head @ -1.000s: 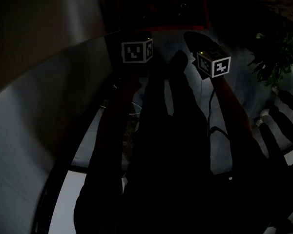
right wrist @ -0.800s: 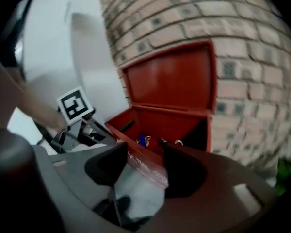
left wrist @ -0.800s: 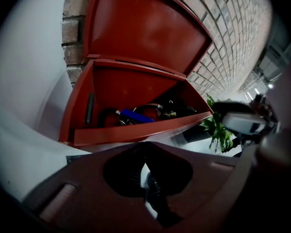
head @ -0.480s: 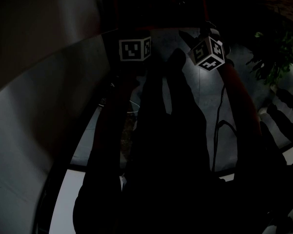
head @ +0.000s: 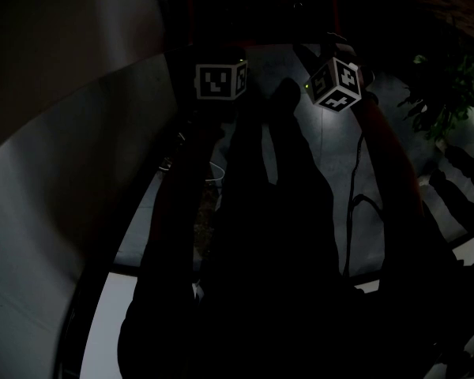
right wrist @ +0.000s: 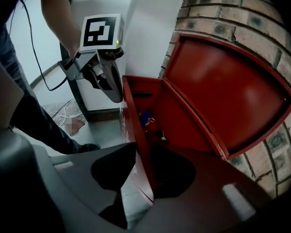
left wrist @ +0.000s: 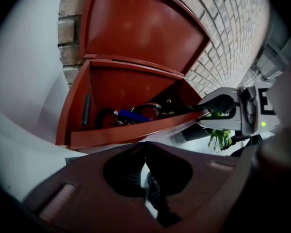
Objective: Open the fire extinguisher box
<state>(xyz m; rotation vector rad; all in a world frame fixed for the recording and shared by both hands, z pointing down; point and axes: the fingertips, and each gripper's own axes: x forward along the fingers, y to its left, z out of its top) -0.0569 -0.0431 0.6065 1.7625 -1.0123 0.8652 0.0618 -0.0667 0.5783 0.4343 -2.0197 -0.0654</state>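
Observation:
The red fire extinguisher box point(left wrist: 136, 132) stands against the brick wall with its lid point(left wrist: 140, 28) raised; a blue item point(left wrist: 133, 115) and black hoses lie inside. My left gripper point(left wrist: 145, 164) is shut on nothing, just in front of the box's front wall. Seen in the right gripper view, the left gripper point(right wrist: 115, 95) has its tip close to the box's top edge point(right wrist: 136, 125). My right gripper point(right wrist: 145, 178) is open; its jaws opened wide and have just been closing slightly, with the front wall's edge between them. In the left gripper view the right gripper point(left wrist: 206, 114) straddles the wall's right end.
Brick wall point(left wrist: 223, 33) behind the box. A pale curved wall point(head: 63, 172) runs along the left. A green plant point(head: 442, 93) stands at the right. White cables point(right wrist: 63, 113) lie on the floor by a dark post point(right wrist: 80, 101). A person's arm point(right wrist: 63, 13) holds the left gripper.
In the head view the right gripper's marker cube has rolled over and shifted slightly up toward the box. The left cube has stayed put.

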